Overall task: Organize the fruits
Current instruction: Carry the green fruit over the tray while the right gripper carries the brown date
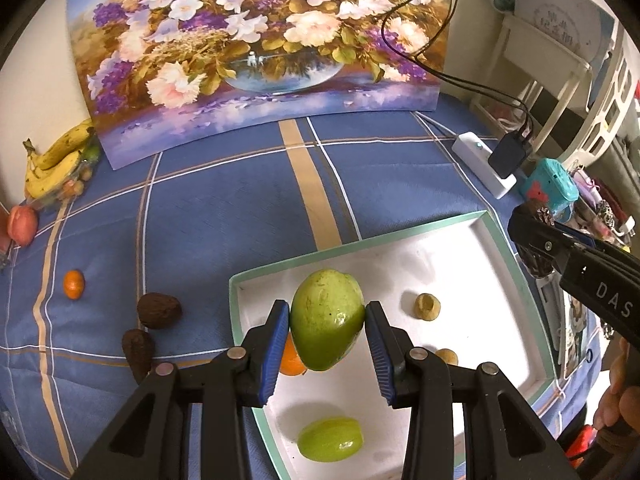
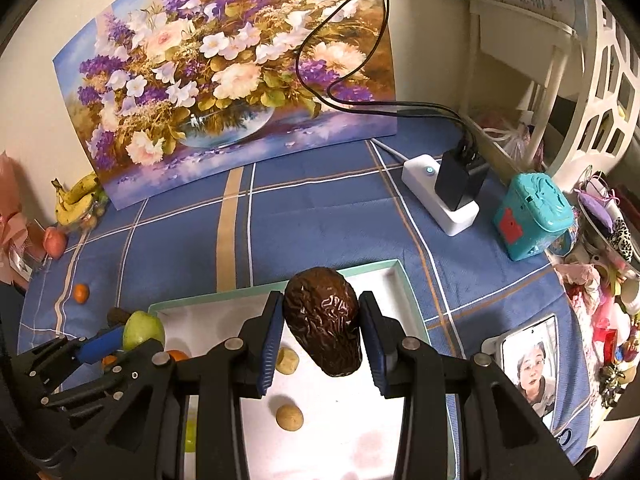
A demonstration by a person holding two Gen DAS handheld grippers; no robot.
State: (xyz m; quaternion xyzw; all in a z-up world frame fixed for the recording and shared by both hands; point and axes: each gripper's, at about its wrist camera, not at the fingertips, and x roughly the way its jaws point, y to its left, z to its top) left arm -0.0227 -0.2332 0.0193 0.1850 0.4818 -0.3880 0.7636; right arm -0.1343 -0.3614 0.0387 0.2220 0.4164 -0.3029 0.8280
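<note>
The right hand-held gripper [image 2: 320,332] clamps a wrinkled brown fruit [image 2: 323,320] above the white tray [image 2: 404,280].

A blue checked cloth [image 1: 240,208] covers the table. On it sit a white tray [image 1: 496,232], a flower picture [image 1: 256,52], bananas [image 1: 56,160], a peach [image 1: 23,225], a small orange [image 1: 73,284], two brown fruits [image 1: 159,310], a power strip [image 1: 482,164], a teal box [image 2: 532,216] and a phone [image 2: 530,372].

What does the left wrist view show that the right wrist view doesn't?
Left wrist only: two dark wrinkled fruits on the cloth left of the tray, and a green star-shaped fruit in the tray.

Right wrist only: the wrinkled brown fruit clamped in the right gripper, and a phone.

Both: the white tray, the green fruit in the left gripper, bananas.
</note>
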